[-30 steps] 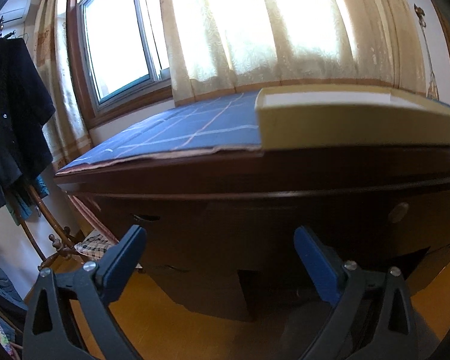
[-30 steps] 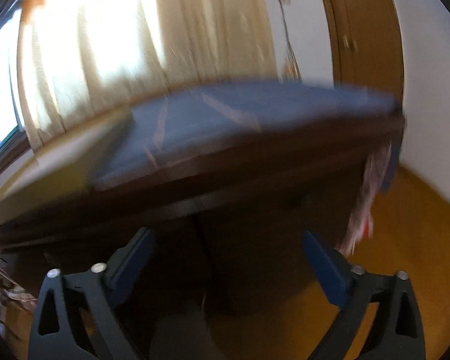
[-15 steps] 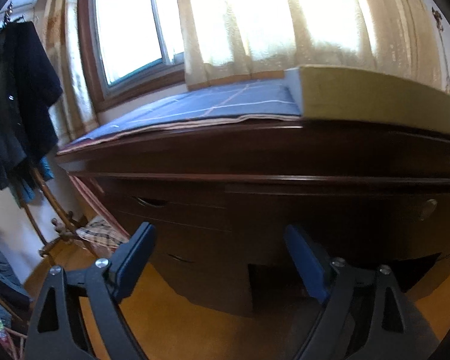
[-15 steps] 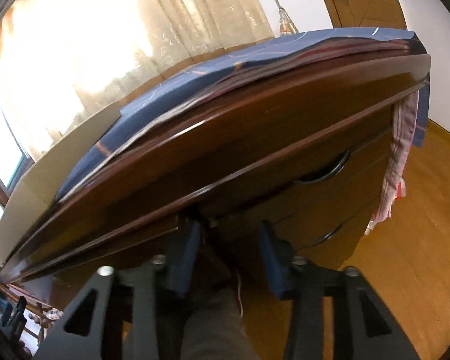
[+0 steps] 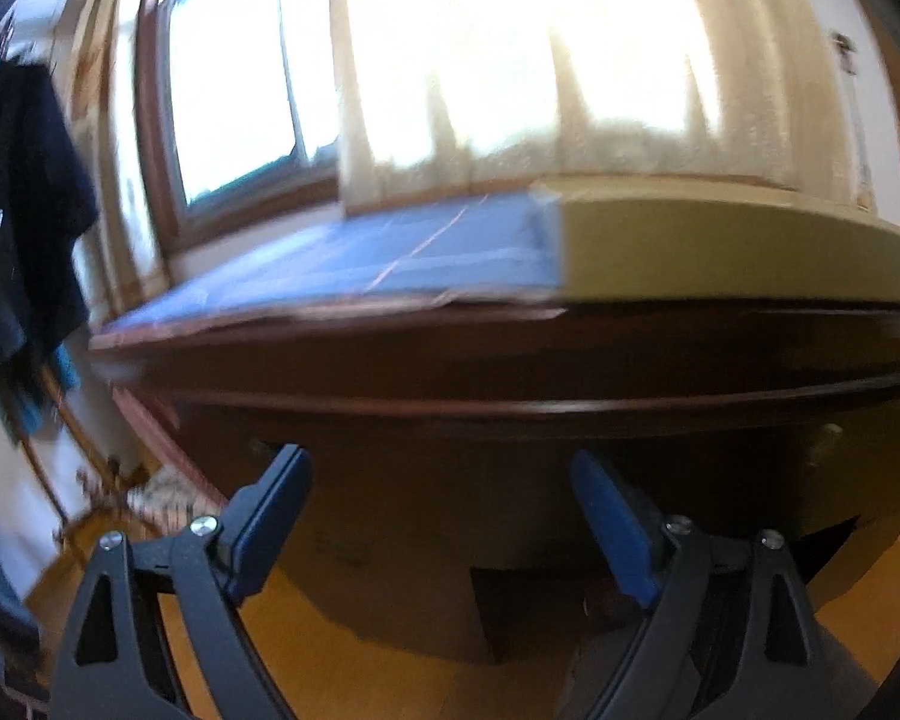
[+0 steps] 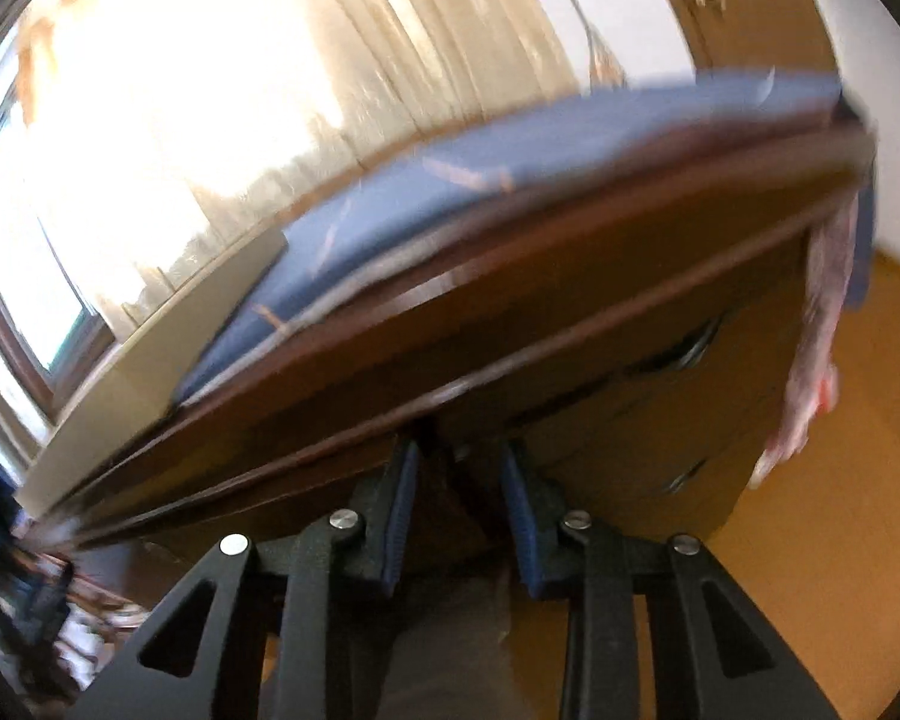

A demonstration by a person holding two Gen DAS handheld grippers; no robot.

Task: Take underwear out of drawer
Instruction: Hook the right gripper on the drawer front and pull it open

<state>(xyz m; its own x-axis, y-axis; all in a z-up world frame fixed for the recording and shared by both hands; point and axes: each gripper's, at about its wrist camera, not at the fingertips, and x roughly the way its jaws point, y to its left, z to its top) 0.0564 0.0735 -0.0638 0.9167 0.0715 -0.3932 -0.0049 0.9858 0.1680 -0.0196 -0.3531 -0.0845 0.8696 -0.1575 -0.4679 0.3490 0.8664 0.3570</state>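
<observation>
A dark wooden desk (image 5: pixel 510 360) with drawers fills both views. My left gripper (image 5: pixel 438 480) is open and empty, held in front of the desk's front face. My right gripper (image 6: pixel 456 462) has its jaws narrowed close together under the desk edge (image 6: pixel 510 324), near a dark part of the front; what lies between them is blurred. Drawer handles (image 6: pixel 696 348) show to its right. No underwear is in view and every drawer I see looks closed.
A blue mat (image 5: pixel 390 258) and a beige box (image 5: pixel 720 252) lie on the desk top. Curtains and a window (image 5: pixel 240 96) stand behind. Dark clothes (image 5: pixel 18 210) hang at left. A pinkish cloth (image 6: pixel 816 324) hangs at the desk's right end. The floor (image 6: pixel 840 480) is wood.
My right gripper's jaws closed from wide open to narrow and it moved in under the desk edge. My left gripper shifted view slightly up and stays open.
</observation>
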